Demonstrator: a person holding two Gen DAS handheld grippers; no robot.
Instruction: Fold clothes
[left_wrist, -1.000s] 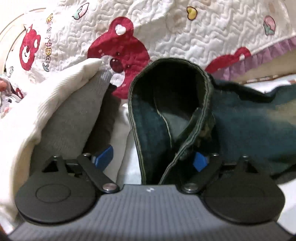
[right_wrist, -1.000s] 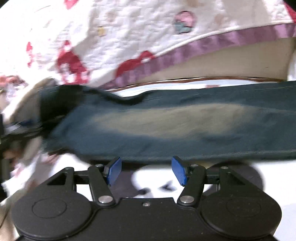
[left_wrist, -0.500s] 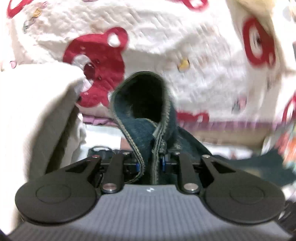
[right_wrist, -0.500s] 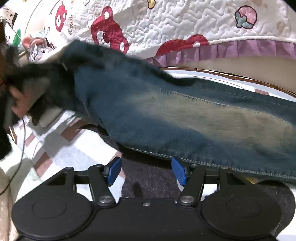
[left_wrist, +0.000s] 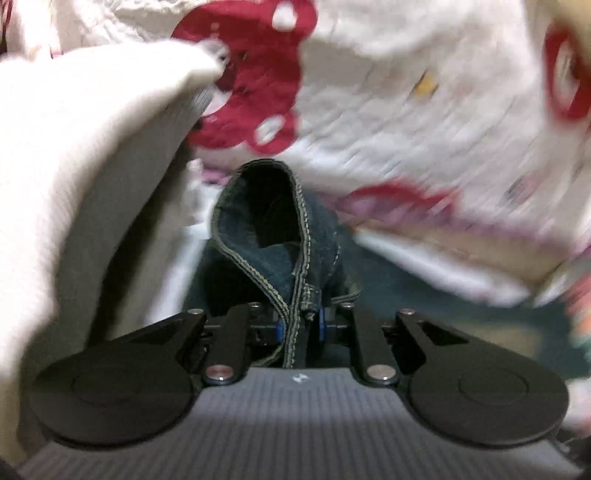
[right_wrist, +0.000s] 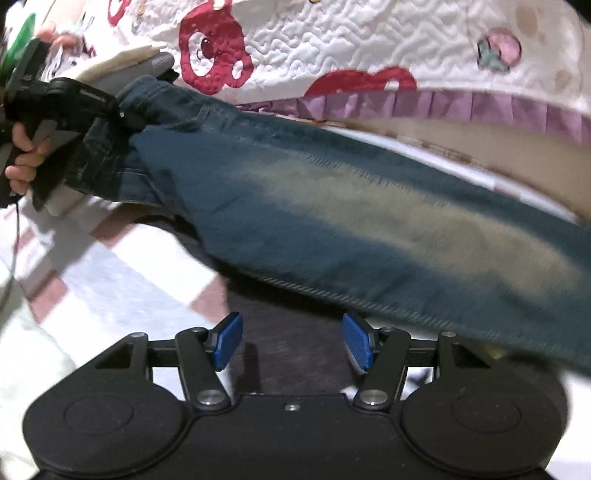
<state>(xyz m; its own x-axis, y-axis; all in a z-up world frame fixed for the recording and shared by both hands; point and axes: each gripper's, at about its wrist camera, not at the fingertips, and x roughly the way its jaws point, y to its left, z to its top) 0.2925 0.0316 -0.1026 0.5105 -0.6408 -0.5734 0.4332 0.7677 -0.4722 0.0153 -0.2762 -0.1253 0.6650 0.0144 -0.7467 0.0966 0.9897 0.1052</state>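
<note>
- Dark blue denim jeans (right_wrist: 369, 221), faded along the leg: stretched across the checked bed cover (right_wrist: 110, 266), waist end raised at left.
- Left gripper (left_wrist: 299, 328): jaws closing, blue pads pinching the stitched waistband (left_wrist: 295, 295).
- Right gripper (right_wrist: 291, 339): fingers spread and empty, just short of the leg's hem seam.
- Risk: thick seam slipping from a shallow pinch under the hanging weight.
- Risk: leg dragging and bunching against the quilted bear-print blanket (right_wrist: 332, 44), skewing the fold.
</note>
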